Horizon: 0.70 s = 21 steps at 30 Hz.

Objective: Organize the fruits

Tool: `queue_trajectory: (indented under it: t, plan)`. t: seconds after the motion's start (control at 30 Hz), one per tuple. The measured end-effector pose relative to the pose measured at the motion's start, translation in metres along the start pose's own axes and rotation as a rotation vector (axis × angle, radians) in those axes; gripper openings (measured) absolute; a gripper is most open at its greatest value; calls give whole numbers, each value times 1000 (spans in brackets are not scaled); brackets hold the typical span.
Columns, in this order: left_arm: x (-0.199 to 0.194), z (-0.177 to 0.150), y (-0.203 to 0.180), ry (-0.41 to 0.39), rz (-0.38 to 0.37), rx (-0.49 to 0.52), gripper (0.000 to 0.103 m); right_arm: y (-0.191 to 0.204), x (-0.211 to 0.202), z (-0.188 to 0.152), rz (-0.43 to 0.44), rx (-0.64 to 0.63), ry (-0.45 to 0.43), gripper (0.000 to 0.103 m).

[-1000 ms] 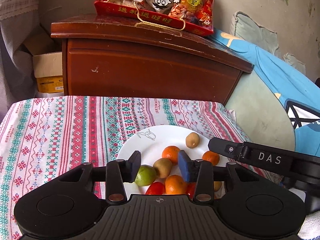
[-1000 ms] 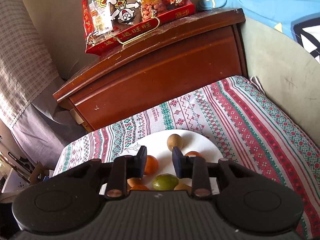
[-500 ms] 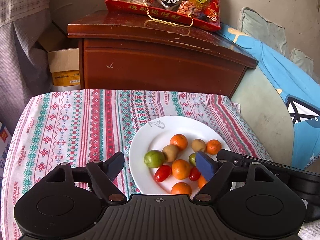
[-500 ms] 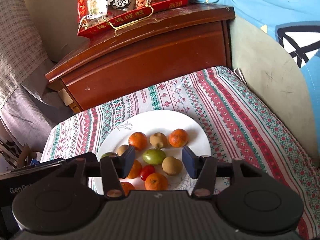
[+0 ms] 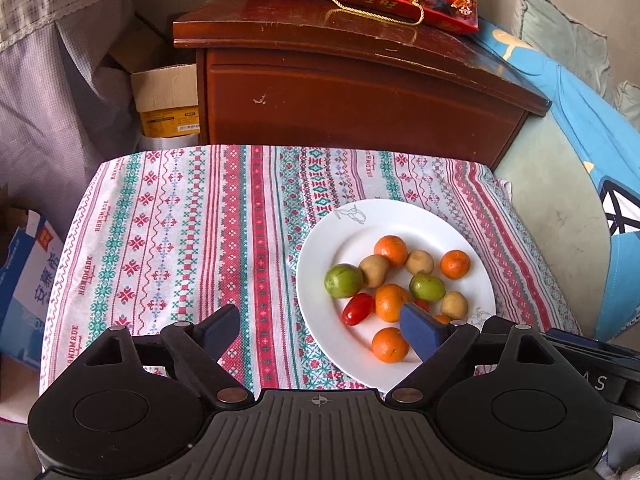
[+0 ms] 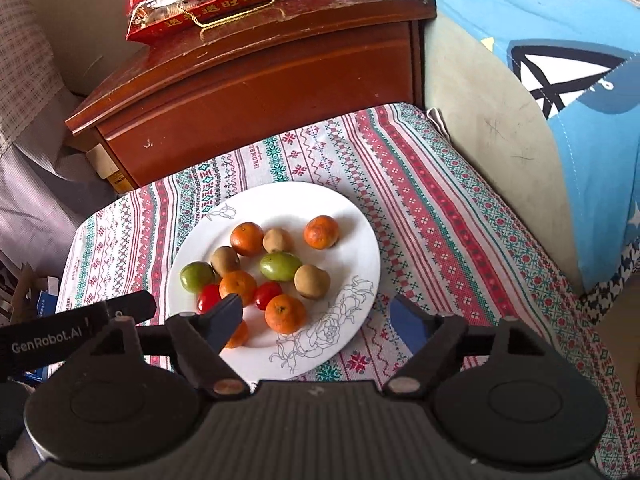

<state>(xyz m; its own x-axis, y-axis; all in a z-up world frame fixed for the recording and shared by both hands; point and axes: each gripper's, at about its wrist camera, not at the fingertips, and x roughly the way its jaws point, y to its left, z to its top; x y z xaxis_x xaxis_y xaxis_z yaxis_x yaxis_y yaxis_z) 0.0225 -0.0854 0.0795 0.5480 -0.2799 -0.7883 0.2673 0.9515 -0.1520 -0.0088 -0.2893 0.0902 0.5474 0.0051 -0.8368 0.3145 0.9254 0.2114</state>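
The small round fruits (orange, brown, green and red ones) lie together on the white round ceramic plate (image 6: pixel 360 248) on the striped woven cloth (image 5: pixel 180 240). The left gripper (image 5: pixel 320 330) and right gripper (image 6: pixel 316 320) have just been opening and hold nothing. The fruits touch each other, so a finger pushing one could roll its neighbours off the plate.

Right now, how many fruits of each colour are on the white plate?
Orange fruits: 5 (one partly hidden by a finger)
Brown fruits: 3
Green fruits: 2
Red tomatoes: 2
Total: 12, all on the plate
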Motion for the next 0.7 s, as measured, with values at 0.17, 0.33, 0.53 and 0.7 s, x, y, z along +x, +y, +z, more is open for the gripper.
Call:
queue_trajectory:
  t: [0.17, 0.33, 0.53, 0.7]
  plan:
    - [-3, 2, -2, 34, 26, -6, 89, 0, -3, -1, -9, 10, 31, 85]
    - [-7, 1, -3, 57, 57, 0, 89, 4, -3, -1, -13, -28, 40, 88]
    - [-5, -3, -3, 85, 116, 25, 89, 12, 2, -4, -45, -90, 63, 90]
    - [1, -7, -1, 116, 139, 18, 89, 14, 9, -4, -52, -105, 84, 90]
